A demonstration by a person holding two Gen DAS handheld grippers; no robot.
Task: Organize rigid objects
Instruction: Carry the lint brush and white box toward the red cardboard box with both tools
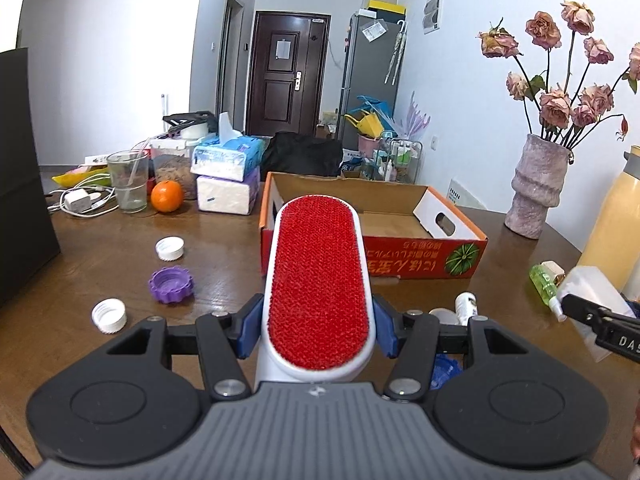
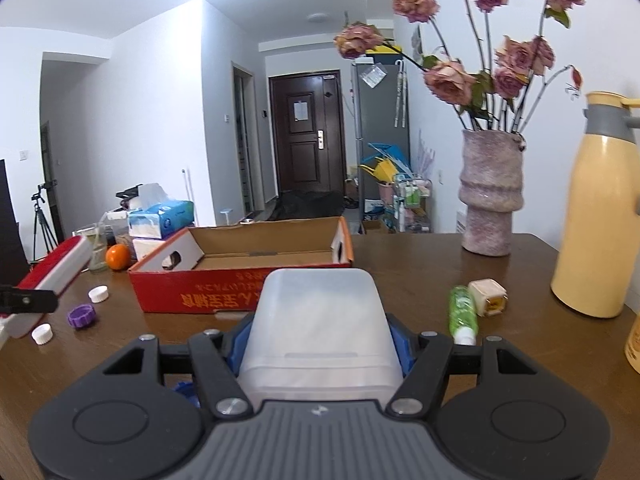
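I'm holding a lint brush point(image 1: 318, 280) with rough red pile in glossy white plastic, and a frosted, matt plastic box point(image 2: 320, 332); below, the wooden table point(image 1: 120, 264) is shining glossy beside a cardboard box point(image 1: 400, 258).

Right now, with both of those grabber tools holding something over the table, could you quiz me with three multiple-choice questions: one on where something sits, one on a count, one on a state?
1. Where is the orange?
A. in the cardboard box
B. on the table beside the drinking glass
C. in a gripper

2. How many loose bottle caps lie left of the box?
A. one
B. three
C. five

3. What is the left gripper doing?
A. clamping a red lint brush
B. hanging open
C. holding a cap

Answers:
B, it rests by the drinking glass.
B, two white and one purple.
A, its pads press the red lint brush.
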